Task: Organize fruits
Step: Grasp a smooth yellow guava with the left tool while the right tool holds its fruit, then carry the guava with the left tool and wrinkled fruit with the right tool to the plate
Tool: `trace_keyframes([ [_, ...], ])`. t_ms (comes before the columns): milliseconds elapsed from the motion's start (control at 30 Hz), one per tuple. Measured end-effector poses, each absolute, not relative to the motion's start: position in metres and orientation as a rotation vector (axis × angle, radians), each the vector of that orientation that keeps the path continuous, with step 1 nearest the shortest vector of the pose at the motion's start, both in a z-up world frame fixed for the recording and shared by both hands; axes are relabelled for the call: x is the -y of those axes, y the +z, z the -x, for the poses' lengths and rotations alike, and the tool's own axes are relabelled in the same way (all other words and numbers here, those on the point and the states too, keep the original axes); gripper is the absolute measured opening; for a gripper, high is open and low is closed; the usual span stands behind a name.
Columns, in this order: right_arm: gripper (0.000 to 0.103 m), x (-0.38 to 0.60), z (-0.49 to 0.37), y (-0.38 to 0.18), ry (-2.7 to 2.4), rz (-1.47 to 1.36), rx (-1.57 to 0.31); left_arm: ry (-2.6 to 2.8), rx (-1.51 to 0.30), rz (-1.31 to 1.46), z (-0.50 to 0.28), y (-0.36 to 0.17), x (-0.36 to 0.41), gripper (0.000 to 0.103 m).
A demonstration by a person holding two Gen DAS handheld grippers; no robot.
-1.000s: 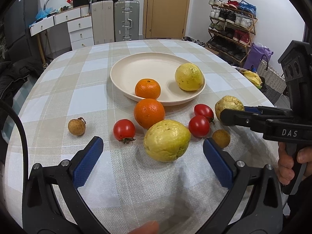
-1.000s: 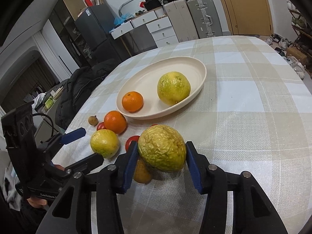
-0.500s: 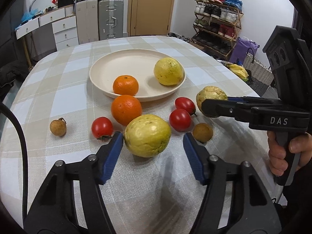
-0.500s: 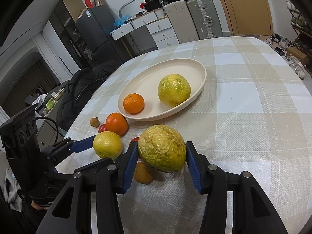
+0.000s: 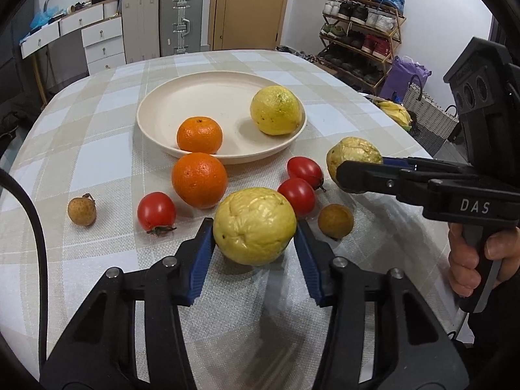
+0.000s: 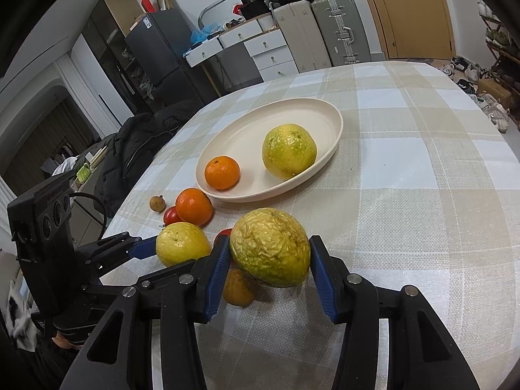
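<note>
Fruits lie scattered on the checked bench (image 5: 97, 149) in front of a cream plate (image 5: 162, 104) that already holds an orange (image 5: 199, 134) and a yellow citrus (image 5: 276, 110). Left gripper (image 5: 255, 243) is closing its blue fingers (image 5: 203, 253) on a smooth yellow guava (image 5: 254, 226) resting on the cloth; both pads seem to touch its sides. Squeeze gently and lift straight, clear of the tomatoes (image 5: 297, 195) just behind. Right gripper (image 6: 268, 266) clamps a wrinkled, dull-yellow fruit (image 6: 269, 247), carried above the bench.
</note>
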State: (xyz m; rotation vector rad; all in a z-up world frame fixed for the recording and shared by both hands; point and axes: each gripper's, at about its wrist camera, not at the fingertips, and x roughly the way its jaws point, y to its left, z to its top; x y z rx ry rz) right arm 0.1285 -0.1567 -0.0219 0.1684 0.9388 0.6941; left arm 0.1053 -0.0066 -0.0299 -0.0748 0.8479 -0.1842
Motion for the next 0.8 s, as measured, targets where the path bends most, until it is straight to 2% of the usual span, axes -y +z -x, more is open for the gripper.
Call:
trace_keyframes([
  [800,0.049,0.152,-0.124,-0.014,0.721,-0.145,-0.897,-0.124,-0.709,0.121,-0.092,0.003,-0.02,0.046],
])
